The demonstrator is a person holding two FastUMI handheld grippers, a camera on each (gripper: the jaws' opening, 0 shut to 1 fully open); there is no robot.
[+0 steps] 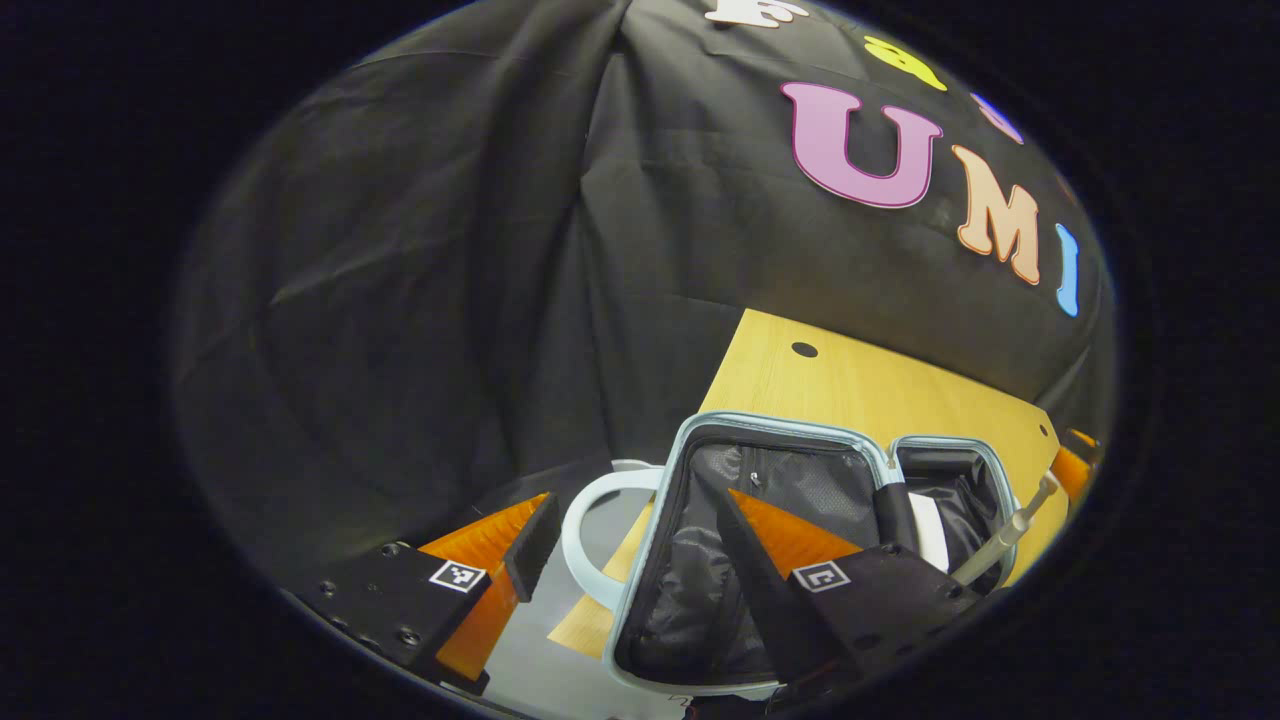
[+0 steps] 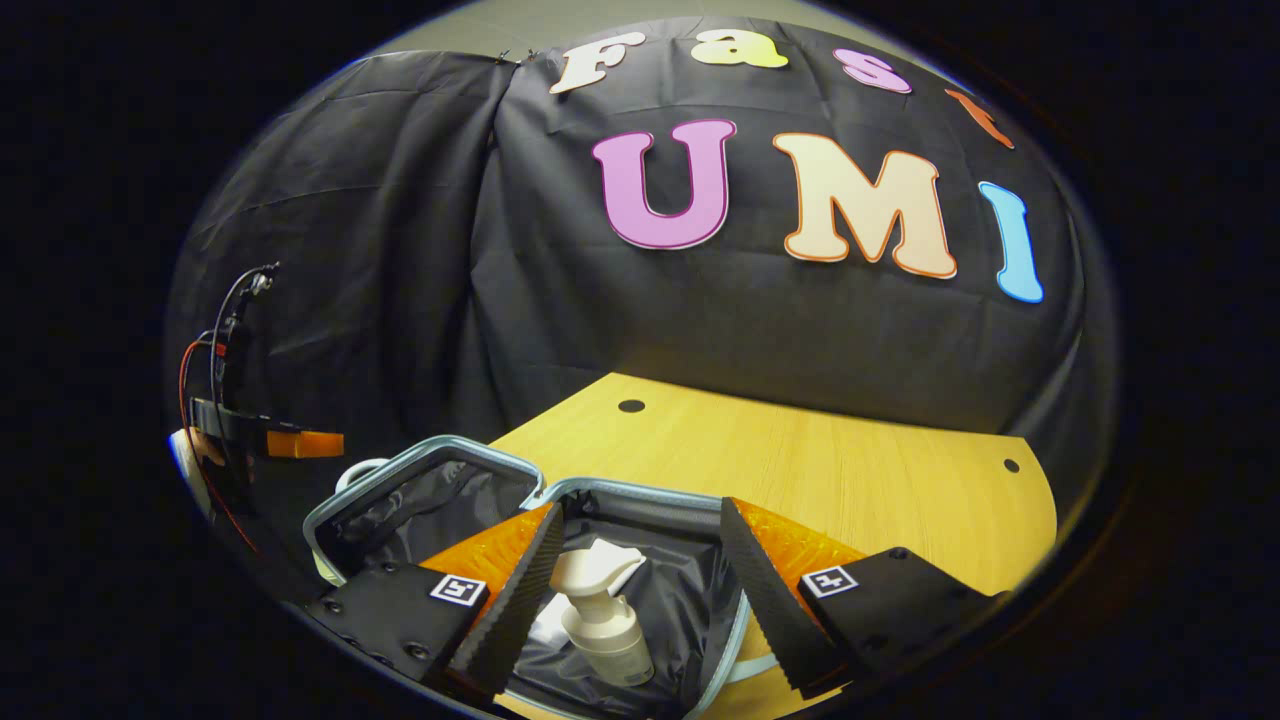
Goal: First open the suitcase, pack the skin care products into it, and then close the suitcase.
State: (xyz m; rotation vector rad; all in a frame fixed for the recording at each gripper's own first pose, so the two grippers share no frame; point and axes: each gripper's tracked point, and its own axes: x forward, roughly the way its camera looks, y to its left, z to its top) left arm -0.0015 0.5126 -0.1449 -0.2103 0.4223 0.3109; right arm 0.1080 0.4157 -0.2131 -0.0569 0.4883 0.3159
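Both views look down close over the open suitcase (image 1: 760,560) (image 2: 440,500) from opposite ends, sharing table (image 1: 860,390) (image 2: 820,460).

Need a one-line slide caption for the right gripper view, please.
Open right gripper poised above a pump bottle lying in the open suitcase on the wooden table.

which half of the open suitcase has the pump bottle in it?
The suitcase half right below the right hand-held gripper: the pump bottle sits on its dark lining, between the open fingers. The other half, toward the left hand-held gripper, shows lining alone.
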